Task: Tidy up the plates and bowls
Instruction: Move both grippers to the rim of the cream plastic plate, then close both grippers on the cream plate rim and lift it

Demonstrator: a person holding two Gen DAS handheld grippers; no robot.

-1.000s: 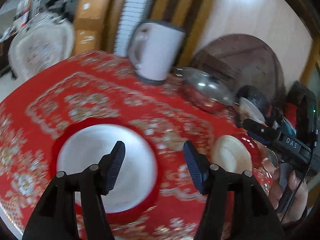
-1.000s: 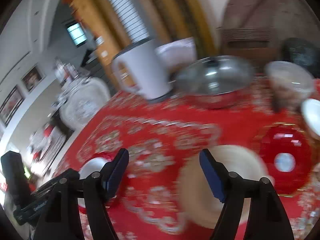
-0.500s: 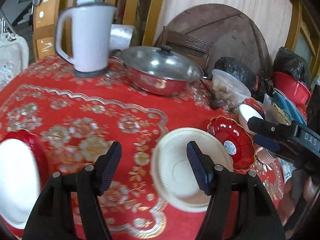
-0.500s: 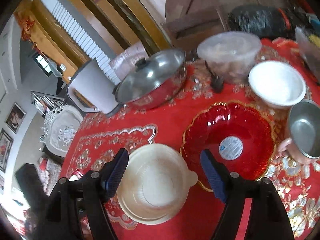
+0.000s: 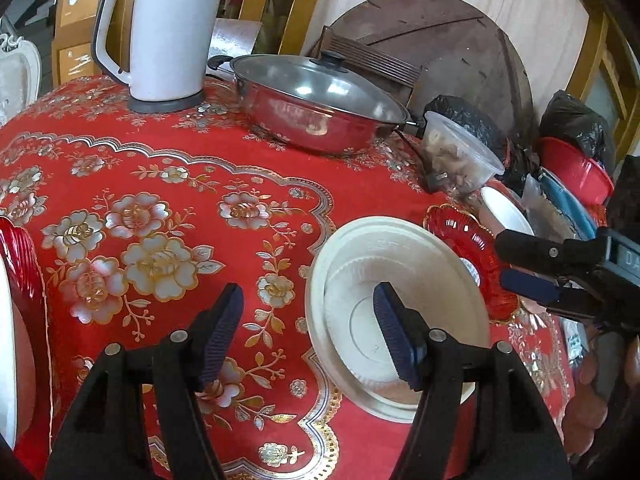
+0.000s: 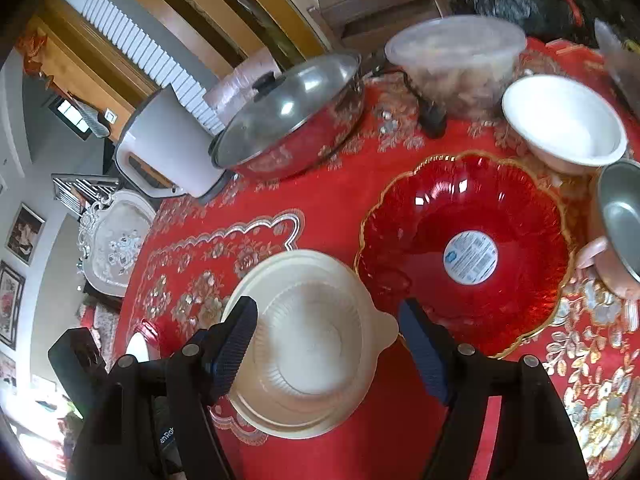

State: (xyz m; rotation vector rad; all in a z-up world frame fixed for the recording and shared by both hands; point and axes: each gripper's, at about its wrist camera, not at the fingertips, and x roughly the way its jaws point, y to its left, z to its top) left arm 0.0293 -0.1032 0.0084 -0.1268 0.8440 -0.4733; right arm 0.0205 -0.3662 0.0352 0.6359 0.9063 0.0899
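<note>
A cream ribbed bowl sits on the red tablecloth, between both grippers. My left gripper is open just left of it, with its right finger over the bowl's inside. My right gripper is open above the same cream bowl, which shows between its fingers. It holds nothing. A red glass plate with a gold rim touches the bowl's right side. Behind that plate stands a white bowl. A red-rimmed white plate lies at the far left edge.
A steel pot with a glass lid, a white kettle and a plastic food container line the back of the table. A metal cup stands at the right. Bags and red dishes crowd the far right.
The left wrist view has swung right, from the red-rimmed white plate to the cream bowl. My right gripper has come down closer over the cream bowl and red glass plate.
</note>
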